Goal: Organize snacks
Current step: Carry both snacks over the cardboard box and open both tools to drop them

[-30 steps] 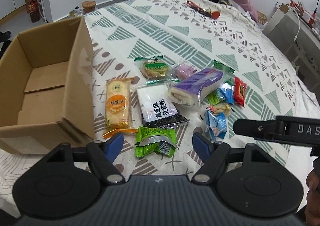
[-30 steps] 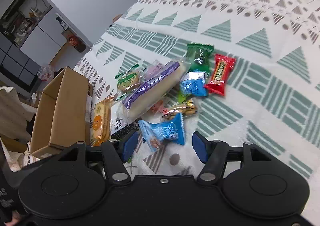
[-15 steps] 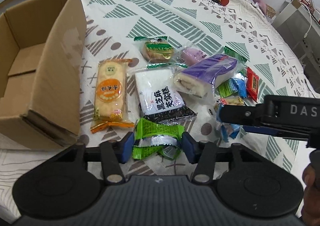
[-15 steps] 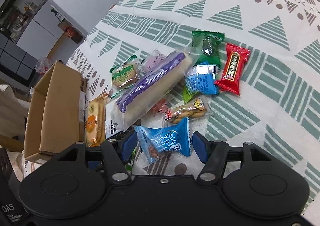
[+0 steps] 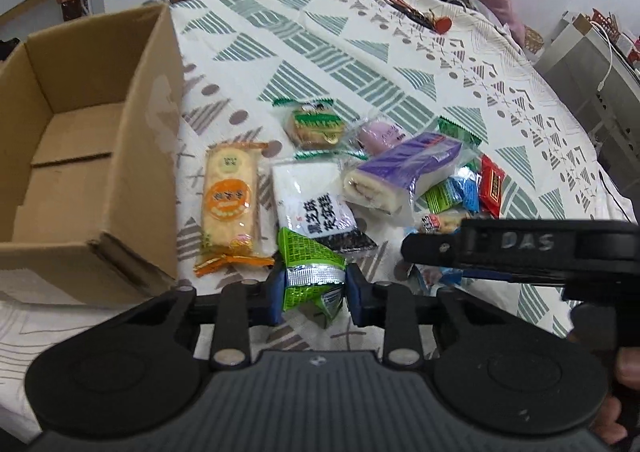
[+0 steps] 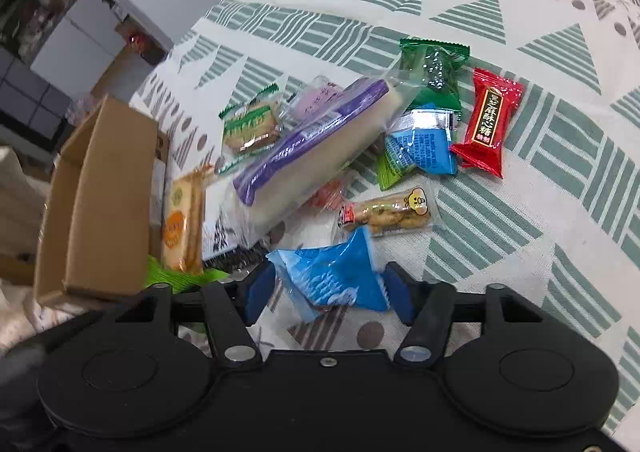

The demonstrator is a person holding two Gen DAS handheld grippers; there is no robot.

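Note:
A pile of wrapped snacks lies on a patterned tablecloth. My left gripper (image 5: pixel 314 290) is shut on a bright green snack packet (image 5: pixel 310 270) at the near edge of the pile. An open, empty cardboard box (image 5: pixel 80 156) stands to its left. My right gripper (image 6: pixel 326 290) straddles a blue snack packet (image 6: pixel 332 276) with both pads against its sides; it also shows in the left wrist view (image 5: pixel 520 248). A long purple-wrapped cake roll (image 6: pixel 308 148) lies just beyond.
Also in the pile: an orange rice cracker pack (image 5: pixel 230 200), a white black-lettered pack (image 5: pixel 316 204), a red candy (image 6: pixel 486 122), a dark green packet (image 6: pixel 434 70), and a biscuit stick pack (image 6: pixel 388 210). A red-tipped object (image 5: pixel 420 14) lies far back.
My left gripper moved in and closed on the green packet. My right gripper moved down over the blue packet and narrowed onto it.

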